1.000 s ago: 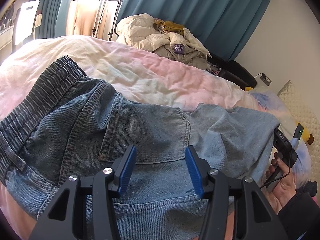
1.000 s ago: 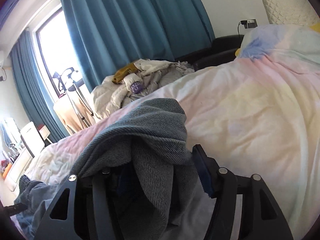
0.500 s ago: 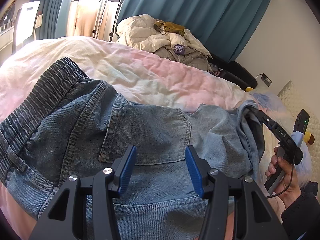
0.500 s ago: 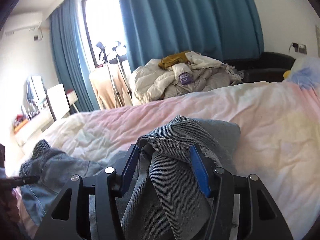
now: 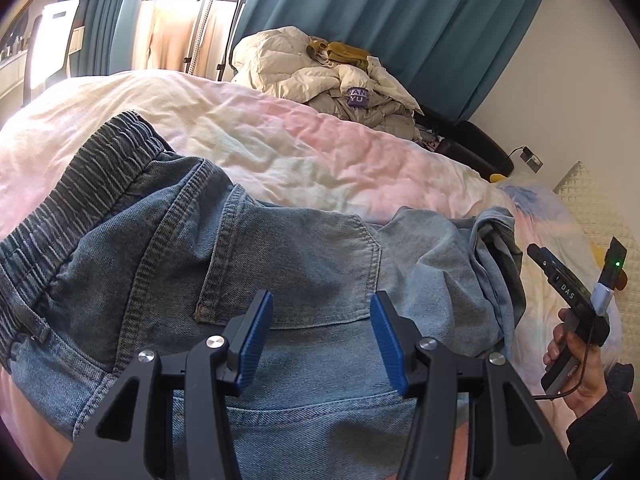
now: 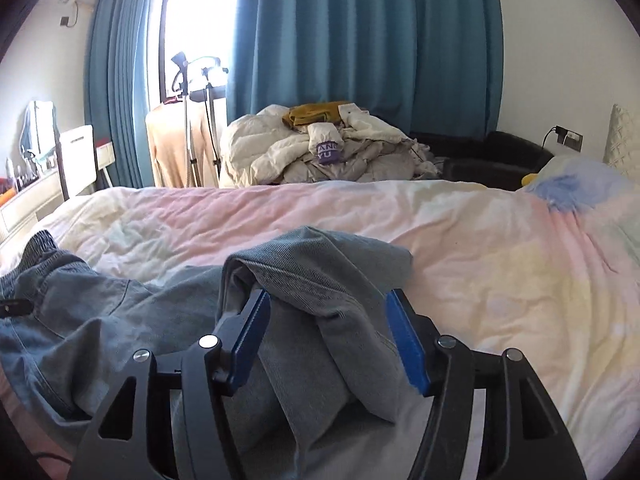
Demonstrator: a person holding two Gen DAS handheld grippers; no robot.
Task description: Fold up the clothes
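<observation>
On bed (image 6: 480,248), folded jeans (image 5: 280,256)

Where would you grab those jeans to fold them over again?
Best guess: the bunched leg end of the jeans, approached from the pillow side. It stands up in a ridge off the duvet, so the opening right gripper can straddle it.

folded jeans (image 5: 288,264), open hand-held gripper (image 5: 322,334) above
</observation>
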